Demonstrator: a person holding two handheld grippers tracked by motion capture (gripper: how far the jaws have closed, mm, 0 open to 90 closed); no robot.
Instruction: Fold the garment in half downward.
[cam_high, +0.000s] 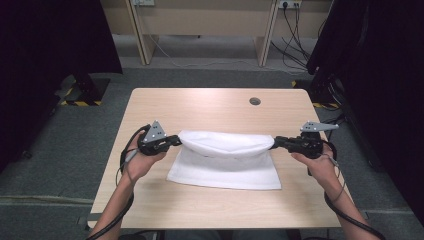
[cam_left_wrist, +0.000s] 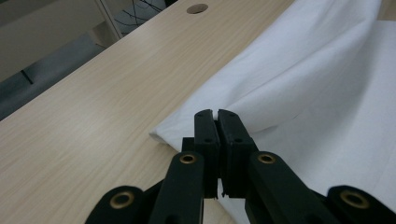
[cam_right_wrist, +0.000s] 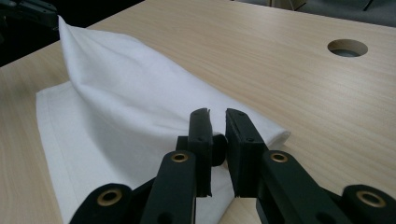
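Note:
A white cloth (cam_high: 225, 167) lies in the middle of the wooden table (cam_high: 200, 105). Its far edge is lifted off the surface and stretched between my two grippers, while the near part lies flat. My left gripper (cam_high: 179, 140) is shut on the cloth's left corner; in the left gripper view the jaws (cam_left_wrist: 215, 114) pinch a thin white edge of cloth (cam_left_wrist: 327, 93). My right gripper (cam_high: 274, 142) grips the right corner. In the right gripper view its jaws (cam_right_wrist: 217, 114) stand nearly together over the cloth (cam_right_wrist: 116, 93), which rises toward the far left.
A round cable hole (cam_high: 255, 101) sits in the table's far right part, also seen as the hole (cam_right_wrist: 347, 47) in the right gripper view. Dark curtains stand on both sides, and desk legs with cables (cam_high: 290, 45) are beyond the table.

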